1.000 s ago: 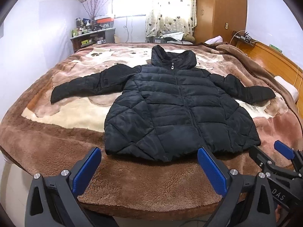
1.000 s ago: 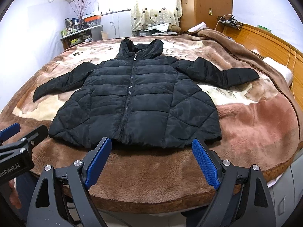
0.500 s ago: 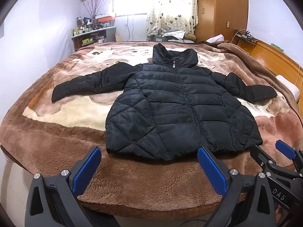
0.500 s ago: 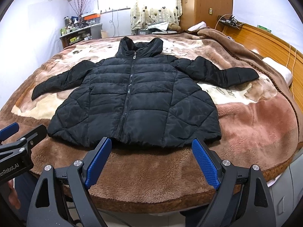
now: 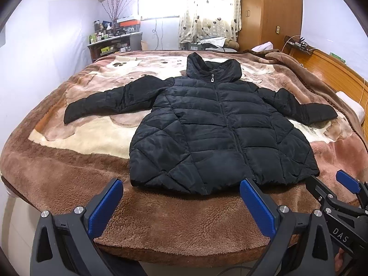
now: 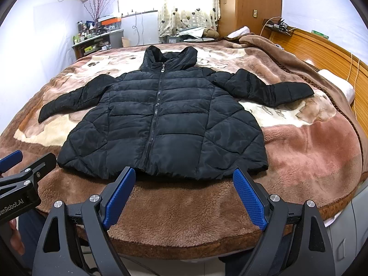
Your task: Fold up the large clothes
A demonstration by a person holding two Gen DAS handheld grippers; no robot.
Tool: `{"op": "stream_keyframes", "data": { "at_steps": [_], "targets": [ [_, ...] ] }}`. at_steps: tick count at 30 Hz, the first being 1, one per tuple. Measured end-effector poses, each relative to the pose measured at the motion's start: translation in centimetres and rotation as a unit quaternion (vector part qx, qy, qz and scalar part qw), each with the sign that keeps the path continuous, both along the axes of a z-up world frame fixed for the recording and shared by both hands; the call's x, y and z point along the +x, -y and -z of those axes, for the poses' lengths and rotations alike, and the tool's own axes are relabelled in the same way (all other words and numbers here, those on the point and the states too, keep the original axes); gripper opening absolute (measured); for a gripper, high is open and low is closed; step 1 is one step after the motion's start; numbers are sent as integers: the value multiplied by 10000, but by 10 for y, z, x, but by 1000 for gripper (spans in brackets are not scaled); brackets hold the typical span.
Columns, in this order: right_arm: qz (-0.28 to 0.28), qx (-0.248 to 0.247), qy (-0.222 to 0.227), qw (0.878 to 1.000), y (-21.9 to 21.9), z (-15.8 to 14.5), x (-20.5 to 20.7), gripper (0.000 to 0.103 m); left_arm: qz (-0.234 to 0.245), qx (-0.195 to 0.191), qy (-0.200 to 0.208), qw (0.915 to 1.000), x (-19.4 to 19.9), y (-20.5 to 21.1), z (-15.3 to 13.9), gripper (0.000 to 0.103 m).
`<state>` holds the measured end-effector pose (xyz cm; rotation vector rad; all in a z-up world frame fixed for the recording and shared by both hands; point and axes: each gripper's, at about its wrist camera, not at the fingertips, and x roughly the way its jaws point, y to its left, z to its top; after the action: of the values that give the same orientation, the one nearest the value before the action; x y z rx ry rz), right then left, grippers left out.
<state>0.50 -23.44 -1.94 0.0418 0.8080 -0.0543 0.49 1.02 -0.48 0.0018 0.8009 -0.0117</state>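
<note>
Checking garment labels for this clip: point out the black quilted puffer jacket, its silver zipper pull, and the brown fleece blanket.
black quilted puffer jacket (image 6: pixel 179 124): right wrist view, chest panel.
silver zipper pull (image 6: pixel 162 69): right wrist view, metal tab.
brown fleece blanket (image 6: pixel 184 202): right wrist view, bare near edge.

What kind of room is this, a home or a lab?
Most likely a home bedroom. A black puffer jacket lies on a bed covered by a plush brown blanket, beside a wooden headboard, with a curtained window and a wooden wardrobe behind.

"DAS" on right hand-held gripper (image 5: pixel 345 185); "enRobot.AI" on left hand-held gripper (image 6: pixel 25 161).
</note>
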Motion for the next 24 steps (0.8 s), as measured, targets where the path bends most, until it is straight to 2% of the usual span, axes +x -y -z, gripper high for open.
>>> {"op": "stream_keyframes", "data": {
  "at_steps": [24],
  "targets": [
    [-1,16,-23,10000,1,0,1,87,-16,8,-48,10000,3,-2,0,103]
  ]
}}
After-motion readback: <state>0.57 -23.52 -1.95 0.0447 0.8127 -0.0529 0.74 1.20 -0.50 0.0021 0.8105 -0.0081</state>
